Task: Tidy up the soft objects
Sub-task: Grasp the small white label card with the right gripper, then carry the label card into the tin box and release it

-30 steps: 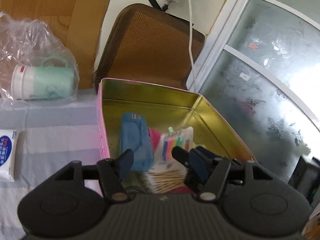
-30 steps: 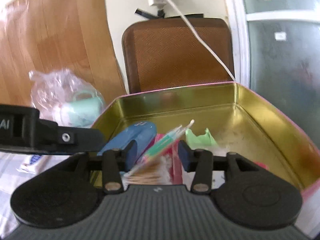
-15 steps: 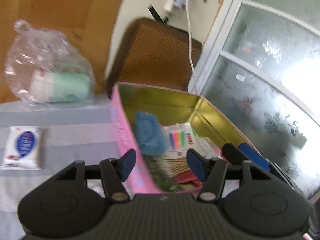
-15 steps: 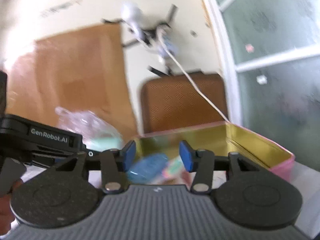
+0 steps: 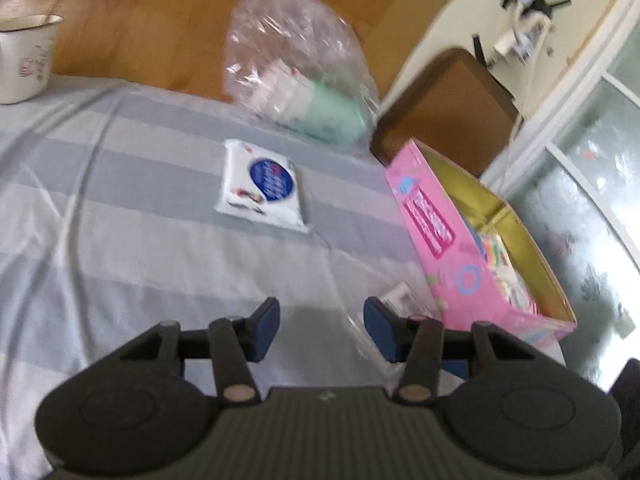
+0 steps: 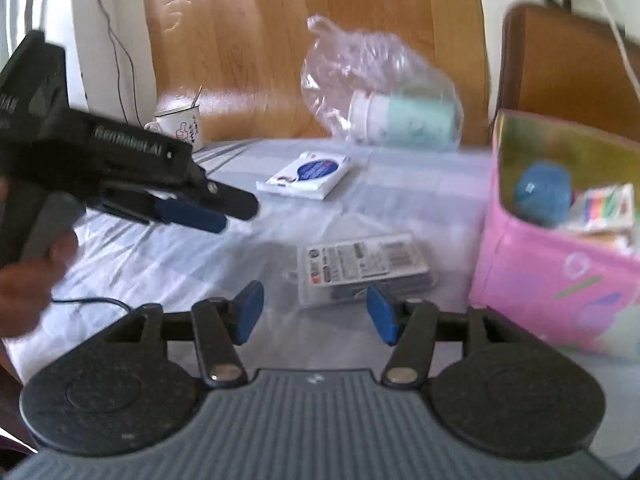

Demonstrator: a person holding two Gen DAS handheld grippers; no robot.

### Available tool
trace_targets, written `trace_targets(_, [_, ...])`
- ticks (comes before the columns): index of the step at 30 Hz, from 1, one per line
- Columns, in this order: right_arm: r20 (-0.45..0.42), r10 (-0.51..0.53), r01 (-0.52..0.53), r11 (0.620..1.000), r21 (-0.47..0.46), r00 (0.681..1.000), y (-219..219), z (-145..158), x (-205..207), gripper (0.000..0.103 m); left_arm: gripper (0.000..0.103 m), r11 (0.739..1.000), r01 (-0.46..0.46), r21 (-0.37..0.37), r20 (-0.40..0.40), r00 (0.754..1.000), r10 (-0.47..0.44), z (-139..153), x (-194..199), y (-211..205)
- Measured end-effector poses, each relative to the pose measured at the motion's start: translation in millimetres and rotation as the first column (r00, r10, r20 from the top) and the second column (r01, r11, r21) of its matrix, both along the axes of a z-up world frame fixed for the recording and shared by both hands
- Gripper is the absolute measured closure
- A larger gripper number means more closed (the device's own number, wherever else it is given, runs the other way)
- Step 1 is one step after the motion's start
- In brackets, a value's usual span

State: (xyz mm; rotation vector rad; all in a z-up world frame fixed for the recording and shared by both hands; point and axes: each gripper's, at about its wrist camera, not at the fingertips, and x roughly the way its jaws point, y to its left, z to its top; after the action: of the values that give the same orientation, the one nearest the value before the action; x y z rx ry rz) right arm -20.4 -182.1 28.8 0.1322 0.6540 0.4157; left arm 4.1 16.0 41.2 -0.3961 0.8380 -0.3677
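My left gripper (image 5: 322, 332) hangs low over the striped cloth (image 5: 120, 208), its jaws closing with nothing between them. A white tissue pack (image 5: 262, 188) lies ahead of it, and a clear flat packet (image 5: 396, 296) shows beside its right finger. My right gripper (image 6: 315, 314) is opening and empty, with that clear packet (image 6: 364, 268) lying just beyond its fingertips. The pink tin (image 6: 552, 280) stands to the right, holding a blue pouch (image 6: 542, 192) and coloured markers (image 6: 604, 204). In the right wrist view the left gripper (image 6: 234, 216) sits at the left, held by a hand (image 6: 24, 280).
A clear plastic bag with a mint cup (image 5: 304, 80) lies at the back by the wooden panel. A white mug (image 6: 180, 126) stands at the far left of the cloth. A brown chair back (image 6: 568, 64) rises behind the tin. A black cable (image 6: 88, 302) trails over the cloth.
Both grippers have drawn back from over the pink tin and swung left above the cloth. The tissue pack and clear packet have come into view. Left jaws look narrower, right jaws wider.
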Motion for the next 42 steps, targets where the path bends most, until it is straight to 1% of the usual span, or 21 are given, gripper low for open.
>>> trace_targets(5, [-0.038, -0.031, 0.029, 0.999, -0.035, 0.999, -1, -8, -2, 0.041, 0.055, 0.993, 0.105, 0.054, 0.057, 0.992, -0.108, -2, 17, -35])
trace_targets(7, [-0.036, -0.047, 0.045, 0.998, -0.038, 0.998, 1, -11, -4, 0.04, 0.055, 0.986, 0.145, 0.078, 0.054, 0.987, -0.149, -7, 30, -53])
trace_targets(9, [-0.038, -0.056, 0.054, 0.998, -0.042, 0.998, 0, -11, -1, 0.04, 0.055, 0.98, 0.175, 0.09, 0.019, 0.984, -0.177, -15, 39, -65])
trace_targets(10, [-0.037, -0.056, 0.054, 0.997, -0.048, 0.998, 4, -12, 2, 0.039, 0.056, 0.977, 0.192, 0.088, 0.018, 0.981, -0.194, -19, 40, -69])
trace_targets(12, [-0.03, -0.05, 0.048, 0.997, -0.059, 0.998, 9, -12, 4, 0.039, 0.061, 0.967, 0.233, 0.105, 0.027, 0.971, -0.237, -19, 31, -74])
trace_targets(14, [-0.022, -0.048, 0.047, 0.997, -0.068, 0.999, 14, -11, 2, 0.035, 0.062, 0.959, 0.262, 0.11, 0.033, 0.963, -0.267, -17, 17, -74])
trace_targets(16, [-0.007, -0.033, 0.032, 0.996, -0.086, 0.999, 21, -11, -3, 0.035, 0.062, 0.958, 0.262, 0.116, 0.018, 0.964, -0.266, -16, 0, -65])
trace_targets(19, [0.011, 0.057, -0.056, 0.994, -0.091, 0.998, 36, -8, -18, 0.035, 0.062, 0.968, 0.227, 0.103, 0.02, 0.973, -0.23, -16, -32, -40])
trace_targets(21, [0.02, 0.125, -0.122, 0.986, -0.113, 0.992, 50, -7, -29, 0.035, 0.062, 0.978, 0.193, 0.075, 0.013, 0.981, -0.194, -17, -50, -20])
trace_targets(24, [0.059, 0.204, -0.193, 0.97, -0.146, 0.977, 66, -5, -43, 0.035, 0.06, 0.99, 0.14, 0.019, -0.003, 0.99, -0.14, -17, -68, 5])
trace_targets(25, [0.053, 0.213, -0.204, 0.969, -0.14, 0.976, 69, -4, -43, 0.036, 0.056, 0.993, 0.121, 0.011, -0.009, 0.993, -0.121, -16, -71, 11])
trace_targets(26, [0.049, 0.214, -0.206, 0.969, -0.135, 0.976, 70, -4, -41, 0.034, 0.05, 0.994, 0.106, 0.004, -0.013, 0.994, -0.106, -15, -69, 13])
trace_targets(28, [0.046, 0.199, -0.192, 0.972, -0.137, 0.979, 72, -4, -37, 0.03, 0.046, 0.997, 0.075, 0.001, 0.0, 0.997, -0.075, -12, -66, 16])
trace_targets(29, [0.044, 0.191, -0.184, 0.973, -0.138, 0.981, 72, -3, -36, 0.03, 0.046, 0.998, 0.062, 0.009, 0.0, 0.998, -0.062, -12, -64, 15])
trace_targets(31, [0.044, 0.183, -0.176, 0.975, -0.133, 0.982, 70, -4, -35, 0.031, 0.051, 0.998, 0.064, -0.006, -0.017, 0.998, -0.064, -16, -58, 11])
trace_targets(32, [0.047, 0.186, -0.179, 0.976, -0.125, 0.981, 69, -4, -35, 0.036, 0.054, 0.998, 0.063, -0.016, -0.008, 0.998, -0.063, -19, -57, 8])
trace_targets(34, [0.065, 0.167, -0.158, 0.979, -0.131, 0.984, 67, -3, -40, 0.038, 0.054, 0.999, 0.052, 0.009, 0.004, 0.999, -0.052, -17, -57, 2])
trace_targets(35, [0.092, 0.158, -0.145, 0.981, -0.132, 0.983, 65, 0, -41, 0.038, 0.054, 0.999, 0.052, 0.011, 0.008, 0.999, -0.052, -16, -58, -1])
trace_targets(37, [0.176, 0.138, -0.112, 0.982, -0.149, 0.975, 61, 10, -47, 0.038, 0.054, 0.998, 0.061, -0.011, 0.024, 0.998, -0.06, -7, -58, -2])
trace_targets(39, [0.233, 0.113, -0.077, 0.985, -0.157, 0.966, 56, 20, -51, 0.038, 0.054, 0.997, 0.071, -0.03, 0.057, 0.996, -0.069, 8, -55, -7])
trace_targets(42, [0.302, 0.047, 0.002, 0.987, -0.161, 0.952, 39, 34, -51, 0.038, 0.054, 0.994, 0.105, -0.024, 0.13, 0.986, -0.101, 34, -47, -25])
